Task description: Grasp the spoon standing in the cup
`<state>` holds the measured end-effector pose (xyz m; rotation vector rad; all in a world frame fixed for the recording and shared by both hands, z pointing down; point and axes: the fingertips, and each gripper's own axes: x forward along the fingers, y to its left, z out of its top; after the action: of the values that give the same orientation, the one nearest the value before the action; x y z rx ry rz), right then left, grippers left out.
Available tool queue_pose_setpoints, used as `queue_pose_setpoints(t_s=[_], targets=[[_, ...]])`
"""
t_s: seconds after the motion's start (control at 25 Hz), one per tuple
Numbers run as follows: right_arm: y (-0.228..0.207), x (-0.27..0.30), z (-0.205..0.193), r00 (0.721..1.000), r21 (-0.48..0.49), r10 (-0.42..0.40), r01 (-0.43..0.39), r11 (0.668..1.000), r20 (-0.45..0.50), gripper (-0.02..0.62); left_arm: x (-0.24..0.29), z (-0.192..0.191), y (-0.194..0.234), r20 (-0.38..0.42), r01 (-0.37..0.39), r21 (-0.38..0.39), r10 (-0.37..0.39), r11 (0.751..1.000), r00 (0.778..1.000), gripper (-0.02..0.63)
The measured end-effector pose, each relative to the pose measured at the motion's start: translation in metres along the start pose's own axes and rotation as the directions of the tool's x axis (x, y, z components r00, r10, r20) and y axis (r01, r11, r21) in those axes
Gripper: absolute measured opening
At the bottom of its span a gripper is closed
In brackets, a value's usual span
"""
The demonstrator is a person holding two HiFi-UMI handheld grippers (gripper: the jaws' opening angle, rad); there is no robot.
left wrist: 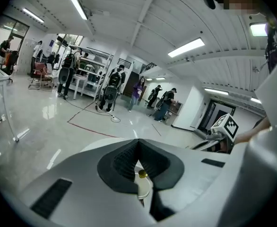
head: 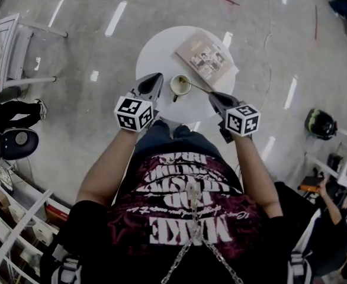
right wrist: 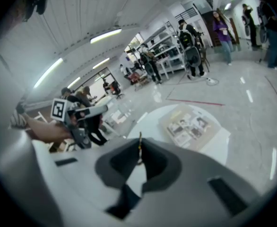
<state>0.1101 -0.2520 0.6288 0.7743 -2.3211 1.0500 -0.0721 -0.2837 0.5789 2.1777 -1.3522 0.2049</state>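
Spoon [right wrist: 140, 137] pinched in right gripper [right wrist: 140, 144].

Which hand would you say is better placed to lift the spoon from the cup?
Right. The spoon leans from the cup toward the right tongs, which look closed on its handle. The left tongs are shut and empty, on the cup's other side.

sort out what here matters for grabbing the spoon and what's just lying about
For the job:
- spoon, standing in the cup
- cup
- right gripper, jaws closed on the spoon's handle
- table, which holds the cup

Just lying about:
- book, flat on the table behind the cup
- left gripper, shut and empty, beside the cup
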Motion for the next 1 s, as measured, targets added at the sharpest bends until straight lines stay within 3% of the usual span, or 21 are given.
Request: queue_pose_setpoints(t_s=[0.6, 1.0], targets=[[-0.035, 0.055, -0.051, 0.99, 0.07, -0.059, 0.069, 0.995, -0.128, 0.035, -0.01, -0.03, 0.006, -0.06, -0.023, 0.018, 0.024, 1.0, 0.998, 0.025], [-0.038, 0.069, -0.06, 0.983, 0.024, -0.105, 0.11, 0.994, -0.151, 0.037, -0.023, -0.029, 0.01, -0.055, -0.041, 0.025, 0.043, 0.999, 0.998, 0.025]])
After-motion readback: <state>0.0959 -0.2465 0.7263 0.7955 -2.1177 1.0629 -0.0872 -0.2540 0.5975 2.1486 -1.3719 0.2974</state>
